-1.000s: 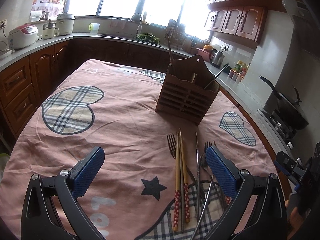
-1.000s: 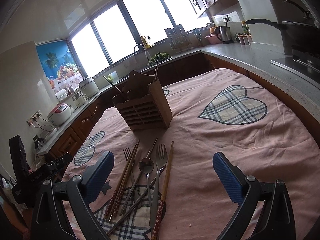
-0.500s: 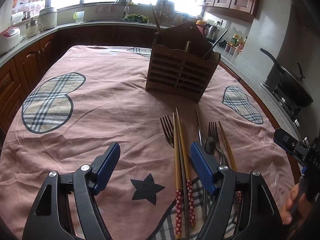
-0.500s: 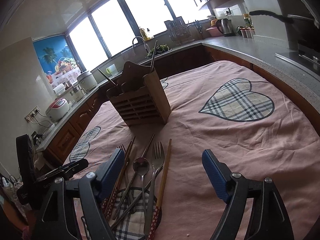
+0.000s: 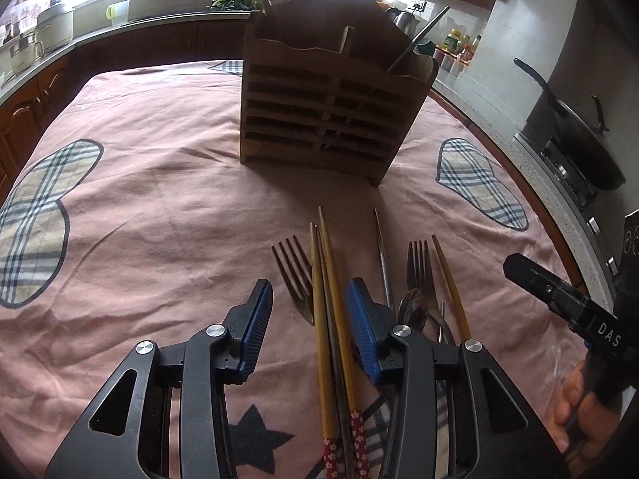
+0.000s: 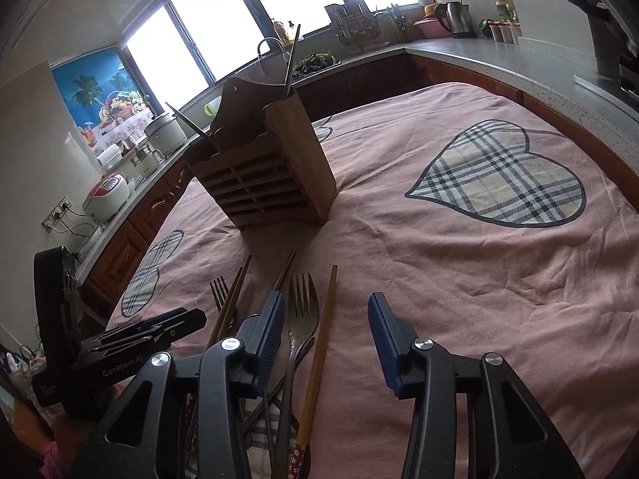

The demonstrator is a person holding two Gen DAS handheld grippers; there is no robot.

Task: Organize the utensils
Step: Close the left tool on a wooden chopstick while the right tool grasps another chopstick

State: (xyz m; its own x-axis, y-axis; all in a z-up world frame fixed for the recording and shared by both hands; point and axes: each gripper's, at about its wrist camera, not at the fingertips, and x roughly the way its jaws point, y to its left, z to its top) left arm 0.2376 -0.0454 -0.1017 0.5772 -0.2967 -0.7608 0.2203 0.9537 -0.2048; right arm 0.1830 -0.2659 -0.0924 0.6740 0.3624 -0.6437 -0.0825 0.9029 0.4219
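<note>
1. left gripper: jaws part-open and have just been closing. a pair of wooden chopsticks and the tines of a fork lie in the gap. pads don't look pressed on anything yet, so nothing held.
2. right gripper: also part-open, jaws have just been closing. a second fork and a single chopstick sit between the blue pads. no contact visible; whether the left pad brushes the fork is hard to tell from this angle.
3. utensils lie in a loose bunch on the pink tablecloth, handles toward the cameras, just in front of both grippers. bunch also includes a spoon and a thin metal rod-like piece, probably a metal chopstick.
4. wooden utensil holder stands upright on the cloth beyond the bunch, apart from it. a few items already stick out of its top compartments.
5. person's hand on the right gripper's handle shows at the edge of the left wrist view.
</note>
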